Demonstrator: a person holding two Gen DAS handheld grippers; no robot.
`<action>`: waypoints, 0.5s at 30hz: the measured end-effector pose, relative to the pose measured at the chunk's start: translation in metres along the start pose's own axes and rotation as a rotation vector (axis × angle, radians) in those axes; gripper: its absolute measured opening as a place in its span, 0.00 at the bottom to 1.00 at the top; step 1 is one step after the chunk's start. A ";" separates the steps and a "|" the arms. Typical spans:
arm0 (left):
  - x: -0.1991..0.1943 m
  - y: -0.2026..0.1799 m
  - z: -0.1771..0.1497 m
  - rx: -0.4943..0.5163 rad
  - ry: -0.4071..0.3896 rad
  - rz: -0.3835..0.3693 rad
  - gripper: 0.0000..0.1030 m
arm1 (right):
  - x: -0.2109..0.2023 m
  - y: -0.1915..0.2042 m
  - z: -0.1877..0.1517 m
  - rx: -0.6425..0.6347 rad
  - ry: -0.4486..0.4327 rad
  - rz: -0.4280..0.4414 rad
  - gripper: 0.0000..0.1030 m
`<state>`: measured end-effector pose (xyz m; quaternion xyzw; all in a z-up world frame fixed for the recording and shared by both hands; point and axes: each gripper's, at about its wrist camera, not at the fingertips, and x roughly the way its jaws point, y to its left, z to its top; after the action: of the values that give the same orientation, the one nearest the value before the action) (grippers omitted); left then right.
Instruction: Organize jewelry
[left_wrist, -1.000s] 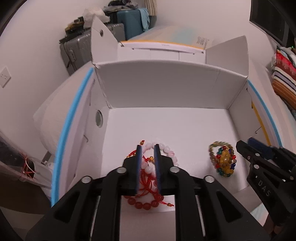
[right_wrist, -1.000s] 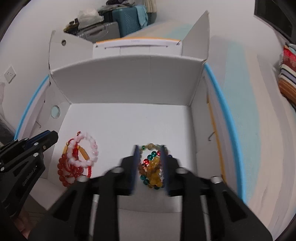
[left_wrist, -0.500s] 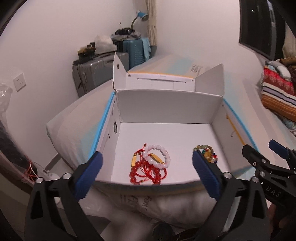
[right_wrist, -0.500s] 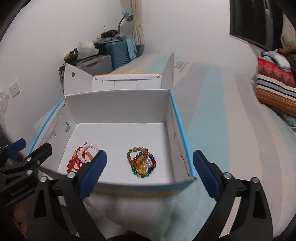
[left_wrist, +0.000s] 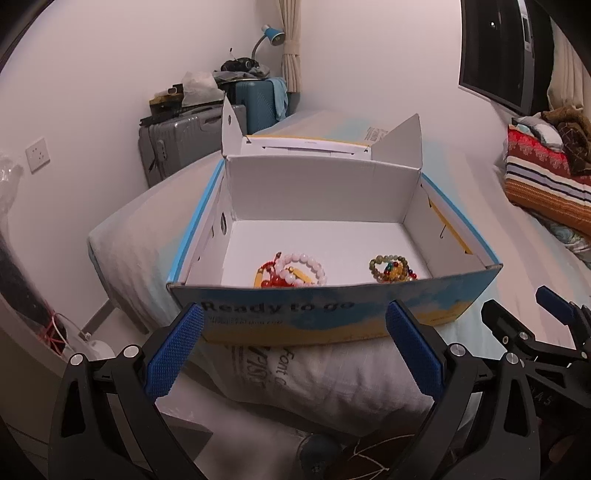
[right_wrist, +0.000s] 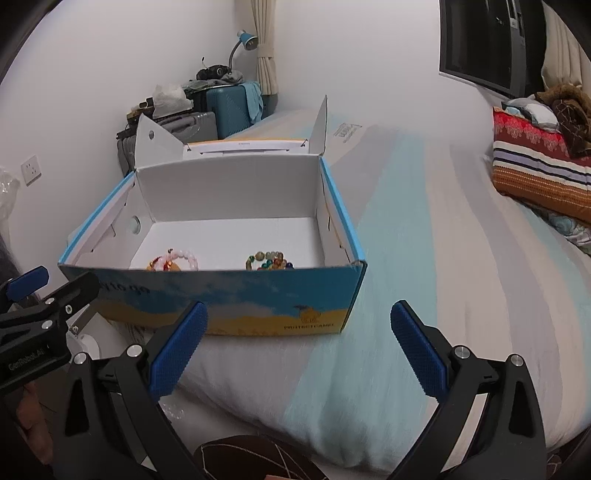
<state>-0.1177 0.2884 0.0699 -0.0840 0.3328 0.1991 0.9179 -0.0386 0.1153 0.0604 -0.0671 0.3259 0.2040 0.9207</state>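
An open cardboard box (left_wrist: 332, 310) (right_wrist: 229, 299) with a blue and yellow printed front stands on the bed. Inside on its white floor lie a pile of red and pink bead bracelets (left_wrist: 291, 271) (right_wrist: 173, 260) at the left and a pile of multicoloured bead bracelets (left_wrist: 391, 267) (right_wrist: 269, 260) at the right, both partly hidden by the front wall. My left gripper (left_wrist: 295, 347) is open and empty, held in front of the box. My right gripper (right_wrist: 299, 347) is open and empty too, outside the box's front right part.
The box rests on a pale striped bedspread (right_wrist: 424, 258). Suitcases (left_wrist: 192, 144) with clutter stand by the far wall with a desk lamp (left_wrist: 271, 35). Folded striped blankets (right_wrist: 535, 166) lie at the right. A wall socket (left_wrist: 37, 155) is on the left.
Both grippers opened and let go of the bracelets, which stay on the box floor. Both grippers then drew back out of the box to its front side.
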 end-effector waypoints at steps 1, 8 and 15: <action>0.001 0.000 -0.002 0.002 0.003 0.002 0.94 | 0.001 0.000 -0.001 0.001 0.002 0.000 0.93; 0.003 0.002 -0.008 0.011 -0.005 0.018 0.94 | 0.002 -0.001 -0.002 0.005 0.008 0.001 0.93; 0.004 -0.004 -0.006 0.038 -0.006 0.030 0.94 | 0.004 -0.002 -0.001 0.006 0.012 -0.005 0.93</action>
<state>-0.1168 0.2841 0.0625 -0.0608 0.3349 0.2069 0.9172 -0.0360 0.1147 0.0568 -0.0664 0.3319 0.2006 0.9194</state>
